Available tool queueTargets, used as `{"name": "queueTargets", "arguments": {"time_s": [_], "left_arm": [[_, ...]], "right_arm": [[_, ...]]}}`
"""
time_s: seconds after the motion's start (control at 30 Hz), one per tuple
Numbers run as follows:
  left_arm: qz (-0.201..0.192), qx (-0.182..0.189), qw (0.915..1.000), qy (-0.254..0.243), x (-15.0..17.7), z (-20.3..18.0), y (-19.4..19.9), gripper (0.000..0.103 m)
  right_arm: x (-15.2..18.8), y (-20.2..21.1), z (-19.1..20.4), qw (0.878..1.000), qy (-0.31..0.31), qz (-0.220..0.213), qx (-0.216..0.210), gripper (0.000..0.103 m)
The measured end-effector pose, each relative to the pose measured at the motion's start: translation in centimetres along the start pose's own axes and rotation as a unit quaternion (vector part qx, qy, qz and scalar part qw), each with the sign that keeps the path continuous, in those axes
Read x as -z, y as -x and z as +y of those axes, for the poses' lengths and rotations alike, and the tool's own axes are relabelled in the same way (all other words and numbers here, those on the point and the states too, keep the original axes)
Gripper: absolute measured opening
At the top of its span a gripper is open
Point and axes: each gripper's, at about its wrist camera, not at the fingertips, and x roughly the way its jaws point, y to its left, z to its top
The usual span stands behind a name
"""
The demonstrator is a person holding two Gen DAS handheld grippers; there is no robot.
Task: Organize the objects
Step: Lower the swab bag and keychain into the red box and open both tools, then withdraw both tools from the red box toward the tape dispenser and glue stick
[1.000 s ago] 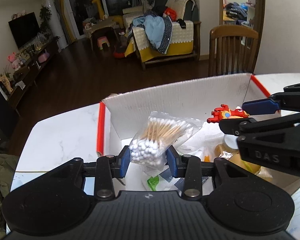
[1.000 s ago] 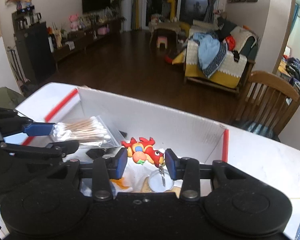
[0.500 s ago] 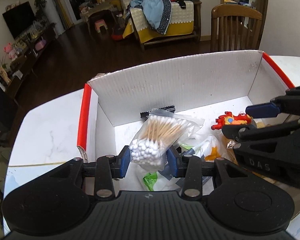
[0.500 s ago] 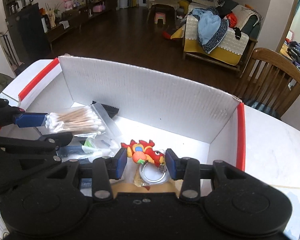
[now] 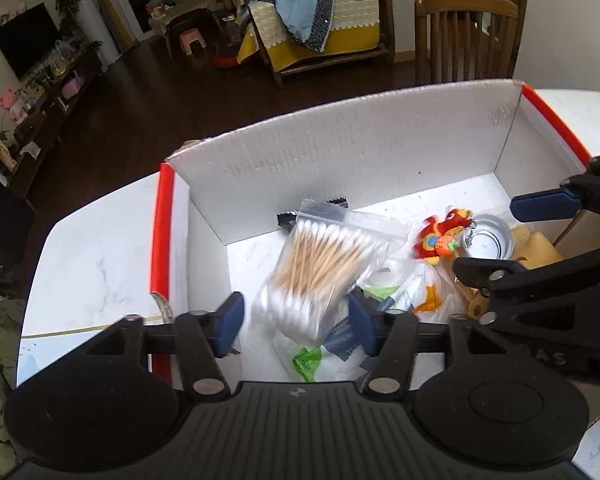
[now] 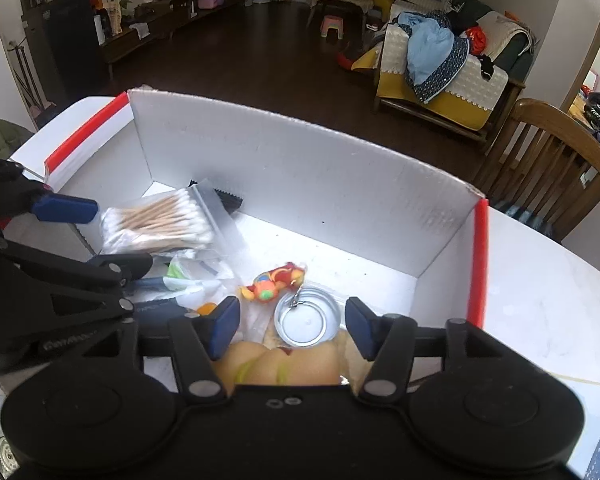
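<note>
Gaping claws [image 5: 296, 324] [image 6: 292, 326], swabs [image 5: 320, 260] released

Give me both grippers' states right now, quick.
Left gripper: open, jaws just opened; the cotton swab bag lies loose between them in the box.
Right gripper: open, jaws just opened; red toy keychain released.

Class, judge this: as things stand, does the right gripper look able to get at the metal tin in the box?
Probably yes: the right gripper, open, hangs just above the metal tin, with only the red toy keychain and its ring lying partly over it.
</note>
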Motion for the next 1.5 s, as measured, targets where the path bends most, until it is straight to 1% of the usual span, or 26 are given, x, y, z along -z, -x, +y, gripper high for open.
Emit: {"name": "queueTargets", "arguments": {"time_s": [0.03, 0.07, 0.17, 0.4, 0.67, 0.87, 1.07, 1.13, 1.37, 1.5], "left_arm": [[-0.002, 0.002, 1.0, 0.003, 0.1, 0.1, 0.2, 0.064], [-0.005, 0.004, 1.0, 0.006, 0.1, 0.3, 0.4, 0.065], [-0.011, 0.011, 0.9998, 0.009, 0.2, 0.3, 1.0, 0.065], [-0.024, 0.015, 0.9996, 0.007, 0.5, 0.2, 2.7, 0.065], [-0.05, 0.018, 0.9985, 0.016, 0.7, 0.4, 5.8, 0.065], [-0.075, 0.031, 0.9963, 0.029, 1.3, 0.9, 8.7, 0.065], [-0.101, 0.047, 0.993, 0.04, 2.5, 1.2, 11.7, 0.065], [-0.11, 0.052, 0.9918, 0.04, 3.0, 1.2, 12.8, 0.065], [-0.132, 0.066, 0.9884, 0.035, 4.9, 0.9, 15.8, 0.065], [-0.136, 0.075, 0.987, 0.041, 5.9, 0.8, 17.0, 0.065]], "right_arm": [[-0.1, 0.1, -0.2, 1.0, -0.003, -0.002, -0.001, 0.06], [0.0, 0.3, -0.4, 1.0, -0.007, -0.005, -0.004, 0.06], [0.0, 1.1, -0.7, 1.0, -0.012, -0.014, -0.008, 0.062], [0.0, 3.5, -1.2, 0.999, -0.025, -0.038, -0.024, 0.064], [0.4, 6.6, -0.7, 0.997, -0.022, -0.062, -0.031, 0.064], [1.0, 9.4, -0.4, 0.995, -0.024, -0.087, -0.045, 0.064], [1.8, 12.5, -0.5, 0.992, -0.037, -0.108, -0.06, 0.073], [2.2, 13.6, -0.4, 0.99, -0.037, -0.116, -0.065, 0.077], [3.8, 16.1, 0.0, 0.987, -0.04, -0.133, -0.08, 0.078], [4.9, 17.2, 0.3, 0.986, -0.039, -0.14, -0.087, 0.082]]}}
